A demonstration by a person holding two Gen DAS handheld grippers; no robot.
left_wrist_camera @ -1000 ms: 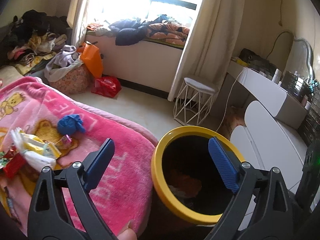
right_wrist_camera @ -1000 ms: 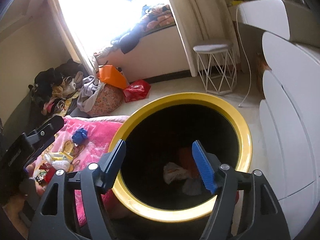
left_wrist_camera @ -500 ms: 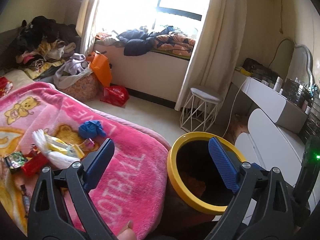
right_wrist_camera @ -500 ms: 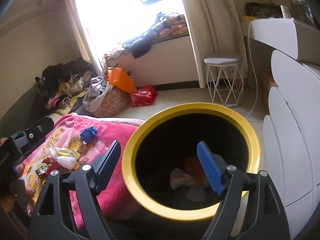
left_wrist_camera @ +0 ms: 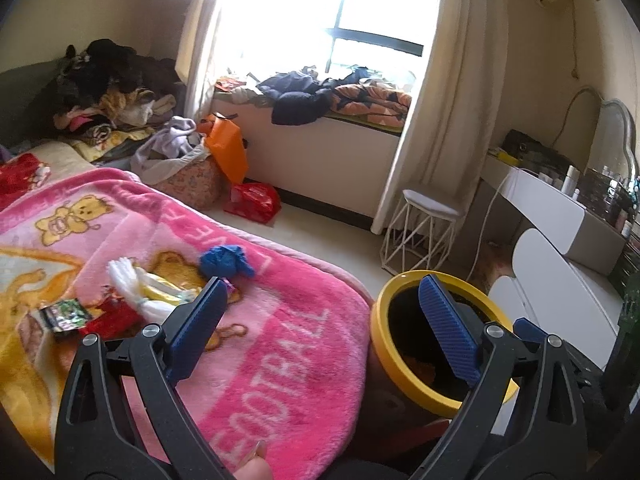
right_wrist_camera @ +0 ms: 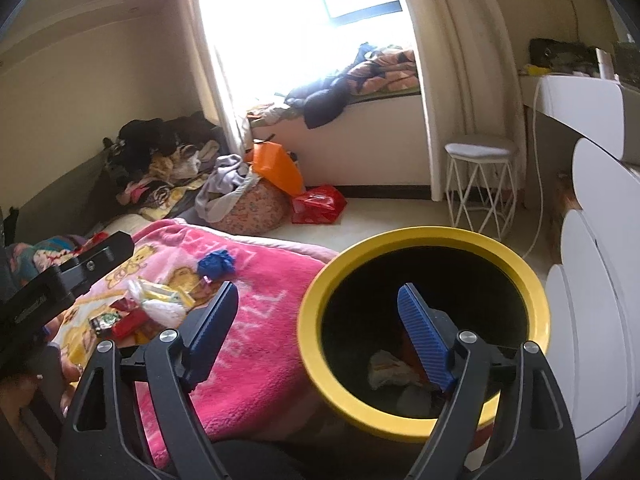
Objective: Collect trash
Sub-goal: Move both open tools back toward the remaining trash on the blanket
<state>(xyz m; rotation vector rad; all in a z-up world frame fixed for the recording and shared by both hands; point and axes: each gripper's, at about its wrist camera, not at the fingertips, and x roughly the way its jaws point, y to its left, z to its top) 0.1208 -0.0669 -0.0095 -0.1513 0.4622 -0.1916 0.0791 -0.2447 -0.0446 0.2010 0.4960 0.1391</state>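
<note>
A yellow-rimmed bin stands on the floor beside a bed with a pink blanket. Crumpled paper and wrappers lie in the bin's bottom. On the blanket sit a blue crumpled ball, a white and yellow wrapper bundle, a red packet and a dark foil packet. My left gripper is open and empty over the blanket's edge. My right gripper is empty, jaws still opening, straddling the bin's left rim.
A white wire stool and a white dresser stand right of the bin. A fabric basket of clothes, an orange bag and a red bag sit by the window seat. Clothes are piled at far left.
Both grippers have swung left, away from over the bin toward the blanket. The trash pile has come nearer the centre of both views. The right jaws have widened.
</note>
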